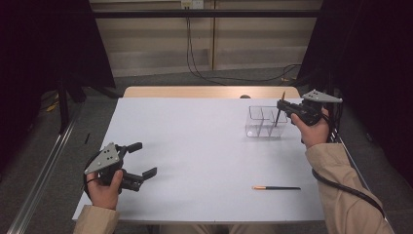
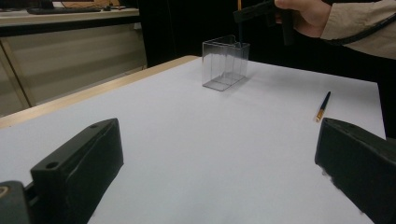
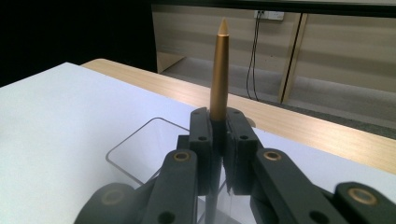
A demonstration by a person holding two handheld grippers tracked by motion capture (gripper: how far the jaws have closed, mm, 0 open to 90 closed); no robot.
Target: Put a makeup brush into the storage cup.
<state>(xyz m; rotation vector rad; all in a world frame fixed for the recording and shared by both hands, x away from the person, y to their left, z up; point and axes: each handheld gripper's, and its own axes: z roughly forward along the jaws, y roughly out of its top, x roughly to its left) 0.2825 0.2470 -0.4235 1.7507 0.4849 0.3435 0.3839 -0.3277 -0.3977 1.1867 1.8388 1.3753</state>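
My right gripper (image 1: 281, 105) is shut on a dark pen with a gold cap (image 1: 279, 111), holding it upright with the cap (image 3: 219, 74) pointing up. The pen hangs over a clear divided box (image 1: 265, 122) at the table's far right, and its lower end dips into the box's right end. In the right gripper view the box rim (image 3: 135, 144) lies just below the shut gripper (image 3: 219, 140). My left gripper (image 1: 146, 158) rests near the front left, open, with bare table between its jaws (image 2: 219, 163). A second pen (image 1: 276, 187) lies flat near the front edge.
The white table top (image 1: 195, 146) has a wooden strip (image 1: 209, 91) along its far edge. In the left gripper view the clear box (image 2: 225, 63) and the lying pen (image 2: 323, 106) are far off, with the right gripper (image 2: 243, 16) above the box. Cables run across the floor behind.
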